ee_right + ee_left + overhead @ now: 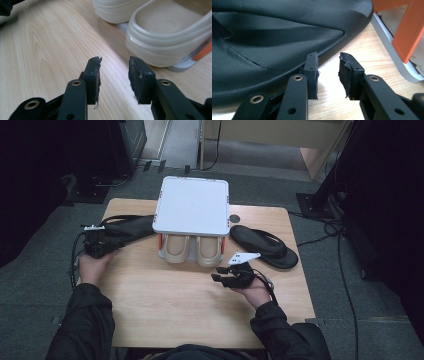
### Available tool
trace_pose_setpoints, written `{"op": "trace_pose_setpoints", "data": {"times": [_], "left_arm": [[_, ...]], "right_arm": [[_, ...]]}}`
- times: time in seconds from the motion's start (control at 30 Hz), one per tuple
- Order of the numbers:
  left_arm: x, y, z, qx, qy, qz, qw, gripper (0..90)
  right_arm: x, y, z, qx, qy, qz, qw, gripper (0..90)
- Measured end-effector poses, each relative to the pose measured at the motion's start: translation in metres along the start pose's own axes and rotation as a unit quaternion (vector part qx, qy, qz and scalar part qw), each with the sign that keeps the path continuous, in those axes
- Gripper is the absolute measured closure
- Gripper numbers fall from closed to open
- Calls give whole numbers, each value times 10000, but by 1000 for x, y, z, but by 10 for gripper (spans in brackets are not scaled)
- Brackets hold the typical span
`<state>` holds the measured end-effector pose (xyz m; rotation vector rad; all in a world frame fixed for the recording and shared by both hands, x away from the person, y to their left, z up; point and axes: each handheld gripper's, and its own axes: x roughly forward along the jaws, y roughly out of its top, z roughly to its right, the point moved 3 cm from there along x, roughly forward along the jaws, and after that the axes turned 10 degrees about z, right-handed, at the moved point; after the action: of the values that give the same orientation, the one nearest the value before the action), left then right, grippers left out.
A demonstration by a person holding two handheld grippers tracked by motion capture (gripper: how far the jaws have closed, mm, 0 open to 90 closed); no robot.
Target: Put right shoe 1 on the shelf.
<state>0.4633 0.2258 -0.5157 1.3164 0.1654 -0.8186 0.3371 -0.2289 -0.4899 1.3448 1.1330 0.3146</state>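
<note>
A black flip-flop [127, 226] lies at the table's left, its toe end under the white shoe rack [192, 205]. My left gripper [111, 243] is right beside its sole edge. In the left gripper view the flip-flop [274, 37] lies just beyond the left pad, and the gripper [328, 62] is open over bare wood. Two beige clogs [177, 249] [209, 251] sit on the rack's lower shelf. My right gripper [216, 273] hovers in front of them, open. In the right gripper view that gripper [115, 67] has nothing between its jaws, with a clog [170, 32] just ahead.
A second black flip-flop [265, 245] lies to the right of the rack. The rack's orange post [409, 32] and pale base [397, 65] stand close on the right in the left gripper view. The wooden table [175, 310] is ringed by cables and dark equipment on the floor.
</note>
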Motion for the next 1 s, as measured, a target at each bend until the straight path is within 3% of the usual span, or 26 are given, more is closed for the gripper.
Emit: {"op": "trace_pose_setpoints", "data": {"times": [0.17,0.27,0.4,0.67,0.9,1.0], "left_arm": [[4,4,-7,-48,31,68,10000,682],[6,6,-12,-108,49,101,9999,686],[7,11,-11,-207,40,119,9997,687],[11,30,9,-139,-211,274,9993,712],[25,41,26,18,-394,250,9989,722],[35,45,31,106,-405,118,9991,724]], "right_arm": [[0,-2,-3,11,15,-26,10000,616],[-2,-4,-5,51,22,103,9999,620],[-4,-5,-6,88,11,146,9999,620],[-8,-6,-4,134,-59,168,9998,620],[-10,-6,-3,163,-92,180,9997,620],[-11,-6,-1,156,-107,191,9996,620]]}}
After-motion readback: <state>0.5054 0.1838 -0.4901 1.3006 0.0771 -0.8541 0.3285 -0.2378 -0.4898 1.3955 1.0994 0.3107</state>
